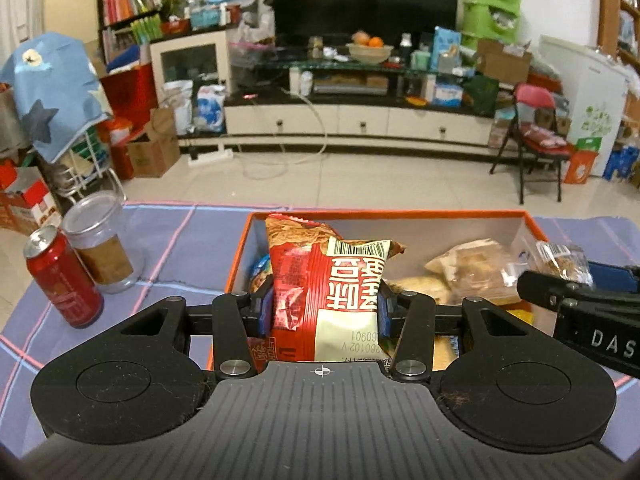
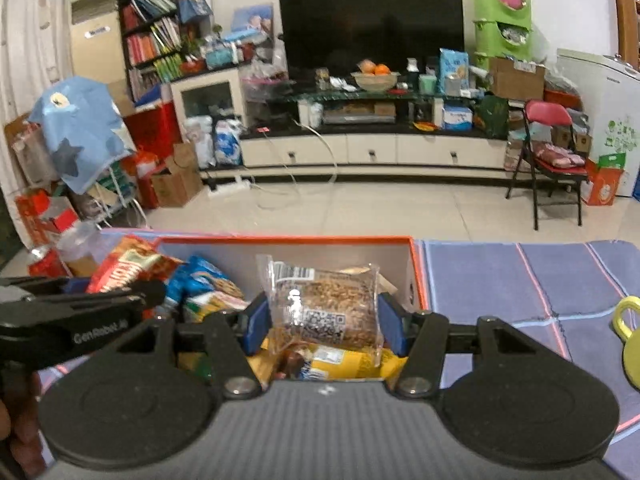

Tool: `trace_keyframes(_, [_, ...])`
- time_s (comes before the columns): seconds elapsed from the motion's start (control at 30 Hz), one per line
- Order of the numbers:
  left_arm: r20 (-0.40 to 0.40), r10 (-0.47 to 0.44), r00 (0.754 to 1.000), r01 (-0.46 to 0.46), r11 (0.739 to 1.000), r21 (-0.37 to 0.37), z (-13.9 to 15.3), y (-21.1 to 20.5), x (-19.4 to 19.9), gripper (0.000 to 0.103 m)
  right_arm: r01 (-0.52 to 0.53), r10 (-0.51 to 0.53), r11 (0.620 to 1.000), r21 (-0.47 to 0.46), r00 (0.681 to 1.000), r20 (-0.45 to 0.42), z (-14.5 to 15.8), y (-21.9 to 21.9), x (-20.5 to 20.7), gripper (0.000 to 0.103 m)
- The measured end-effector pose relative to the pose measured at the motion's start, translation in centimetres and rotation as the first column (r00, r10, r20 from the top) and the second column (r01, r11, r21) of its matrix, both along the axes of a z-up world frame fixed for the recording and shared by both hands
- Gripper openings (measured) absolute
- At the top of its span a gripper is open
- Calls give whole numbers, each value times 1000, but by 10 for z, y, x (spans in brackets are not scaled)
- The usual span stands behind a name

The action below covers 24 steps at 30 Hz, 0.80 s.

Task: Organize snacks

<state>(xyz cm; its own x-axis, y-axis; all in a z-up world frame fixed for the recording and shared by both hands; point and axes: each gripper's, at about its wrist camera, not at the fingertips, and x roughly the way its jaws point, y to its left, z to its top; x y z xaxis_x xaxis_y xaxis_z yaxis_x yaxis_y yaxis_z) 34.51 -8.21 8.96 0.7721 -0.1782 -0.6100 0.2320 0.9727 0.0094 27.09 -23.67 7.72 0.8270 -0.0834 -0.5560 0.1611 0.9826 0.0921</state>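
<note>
The left gripper (image 1: 325, 312) is clamped on a red and white snack bag (image 1: 328, 292), its blue pads pressed into both sides so the foil creases; the bag stands upright over the near left part of the orange box (image 1: 400, 213), barcode end up. The right gripper (image 2: 323, 322) holds a clear packet of brown crunchy snack (image 2: 326, 304) between its blue pads, which touch the packet's two edges — the packet hangs above the box's right half, over a yellow wrapper (image 2: 352, 364) lying inside. In the left wrist view the same clear packet shows at the box's right rim, pinched at the tip of the other tool. More snacks lie in the box: a blue bag (image 2: 200, 280) toward the left and pale packets (image 1: 472, 268) near the far right corner. The box sits on a purple checked cloth (image 1: 180, 240). Left of the box stand a red can (image 1: 60, 280) and, just behind it, a clear cup (image 1: 100, 244) with a brown band. A yellow-green round thing (image 2: 632, 344) lies on the cloth well to the right of the box — only partly in view.
</note>
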Motion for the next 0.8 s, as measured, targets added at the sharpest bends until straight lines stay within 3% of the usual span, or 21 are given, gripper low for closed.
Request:
trace_keyframes(0.07, [-1,6,1000,-6,1000,17,-4,-2,3,24,6,-7,1000,-9,999,-32,-7,1,7,69])
trace_keyframes(0.13, [3,17,1000,-17,999,40,-5,-3,2,31,9,-9,999,-33,1000,-18,-7,5,7,90])
trace_keyframes(0.27, [60,49,997,-53,996,67,10,0,-9,75,2,0,998,-65,999,38,6,10,-6,98])
trace_keyframes(0.4, [112,58,992,-68,994,89,37,7,-35,80,-3,9,997,-83,997,71,36,16,-32,102])
trace_keyframes(0.47, [126,59,990,-69,995,76,48,17,-54,90,-5,11,996,-89,998,64,50,20,-46,102])
trace_keyframes(0.57, [119,84,989,-90,995,38,53,38,-85,91,-7,12,991,-132,999,43,66,32,-79,102])
trace_keyframes(0.8, [19,127,992,-127,992,0,33,70,-141,91,67,-73,992,-104,996,-57,50,55,-131,102])
